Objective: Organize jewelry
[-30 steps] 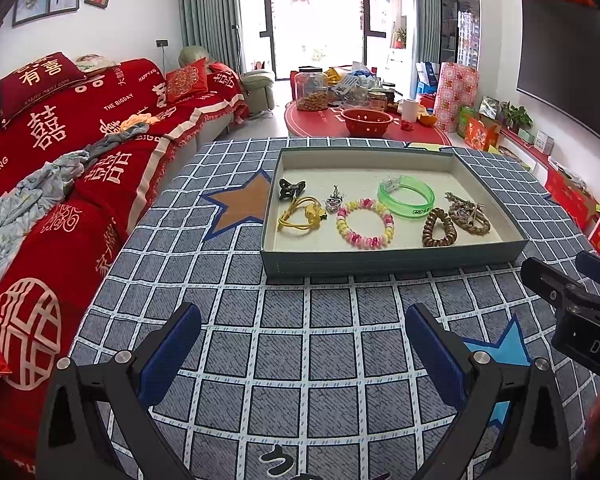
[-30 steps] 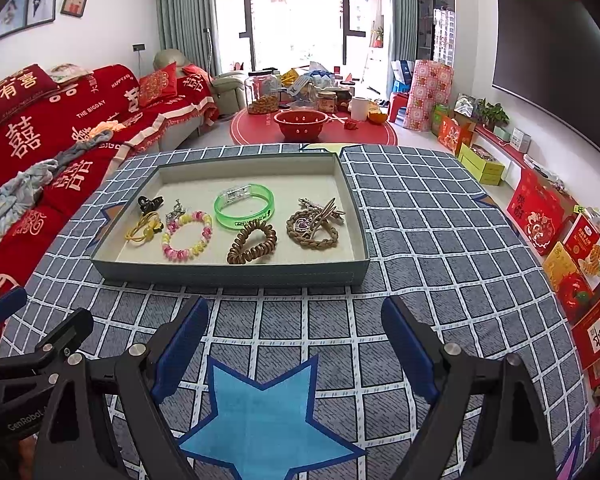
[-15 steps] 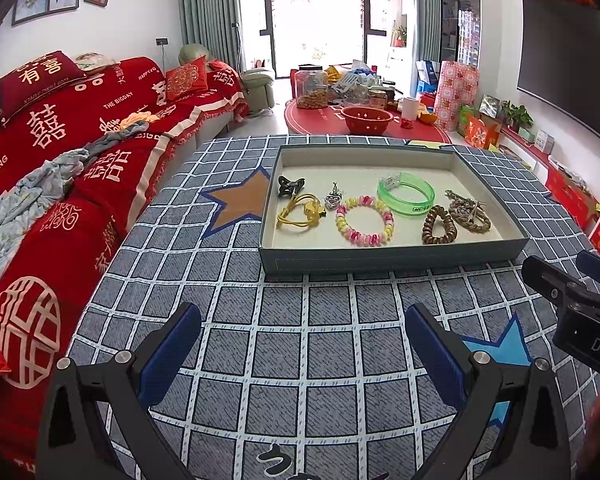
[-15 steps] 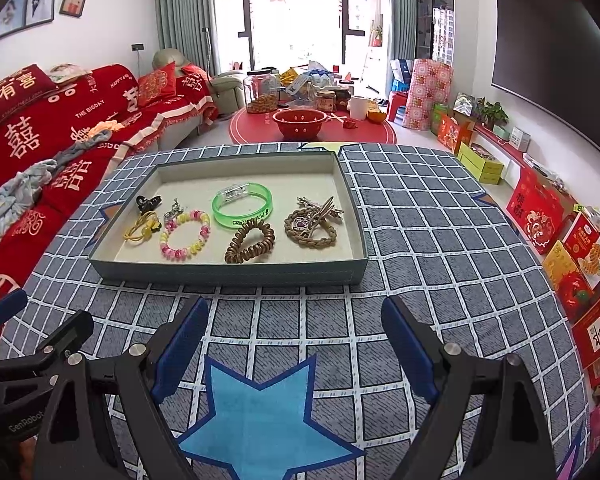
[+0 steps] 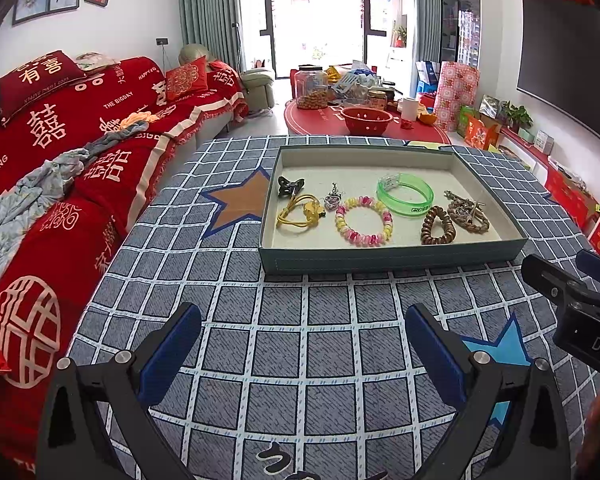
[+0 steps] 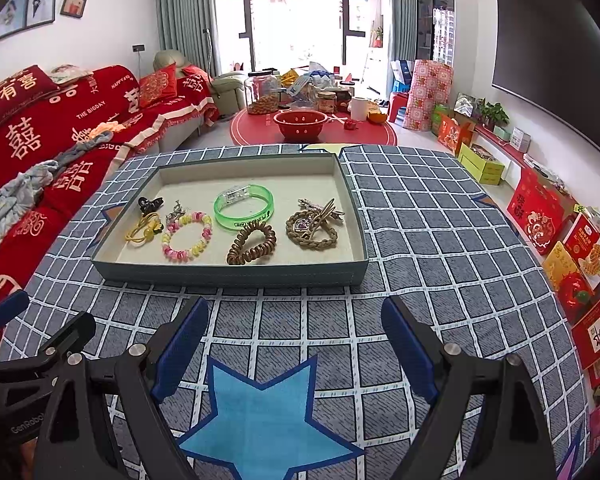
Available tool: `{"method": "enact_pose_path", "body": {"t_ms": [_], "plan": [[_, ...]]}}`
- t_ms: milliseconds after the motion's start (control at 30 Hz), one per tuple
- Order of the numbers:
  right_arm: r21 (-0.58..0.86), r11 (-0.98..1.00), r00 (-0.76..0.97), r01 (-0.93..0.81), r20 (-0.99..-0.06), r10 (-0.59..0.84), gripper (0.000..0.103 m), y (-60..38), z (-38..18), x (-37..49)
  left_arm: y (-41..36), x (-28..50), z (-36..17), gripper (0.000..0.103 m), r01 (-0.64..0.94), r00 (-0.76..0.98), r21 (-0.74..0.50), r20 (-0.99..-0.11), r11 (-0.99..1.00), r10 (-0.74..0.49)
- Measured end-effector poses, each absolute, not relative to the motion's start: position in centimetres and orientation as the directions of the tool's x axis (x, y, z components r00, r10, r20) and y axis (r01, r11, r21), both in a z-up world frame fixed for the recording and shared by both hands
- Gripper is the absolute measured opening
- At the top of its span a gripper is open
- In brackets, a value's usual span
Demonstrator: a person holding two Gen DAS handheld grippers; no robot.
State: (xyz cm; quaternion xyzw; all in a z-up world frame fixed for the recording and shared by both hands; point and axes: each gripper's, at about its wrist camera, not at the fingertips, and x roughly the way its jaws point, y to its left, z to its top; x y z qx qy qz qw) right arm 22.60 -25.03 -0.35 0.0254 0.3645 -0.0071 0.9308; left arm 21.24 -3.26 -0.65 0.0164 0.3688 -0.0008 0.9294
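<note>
A shallow grey-green tray point(image 5: 388, 260) point(image 6: 228, 274) sits on the checked table cover. In it lie a black hair clip point(image 5: 289, 186), a yellow hair tie point(image 5: 300, 216), a silver heart pendant point(image 5: 332, 200), a pink-yellow bead bracelet point(image 5: 364, 222) point(image 6: 186, 236), a green bangle point(image 5: 405, 200) point(image 6: 244, 208), a brown coil tie point(image 5: 436, 226) point(image 6: 252, 244) and a braided bracelet with keys point(image 5: 468, 212) point(image 6: 314, 224). My left gripper point(image 5: 302, 348) is open and empty, short of the tray. My right gripper point(image 6: 296, 344) is open and empty, also short of the tray.
A red sofa point(image 5: 60, 152) with a grey blanket runs along the left. A red round table point(image 6: 312, 132) with a red bowl and jars stands behind. Red gift boxes point(image 6: 572, 248) line the right wall. The right gripper shows at the left view's right edge point(image 5: 572, 304).
Both grippers have edged slightly toward the tray. Nothing in the tray has moved.
</note>
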Motion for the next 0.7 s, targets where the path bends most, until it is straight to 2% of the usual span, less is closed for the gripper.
{"method": "enact_pose_path", "body": {"t_ms": [700], "plan": [[0.044,0.998,0.734,0.033,-0.679,0.006,0.090,-25.11,-0.33,22.61,-3.38,21.21,-0.75,0.103,0.013,0.728,0.031,-0.686,0.999,0.012]]}}
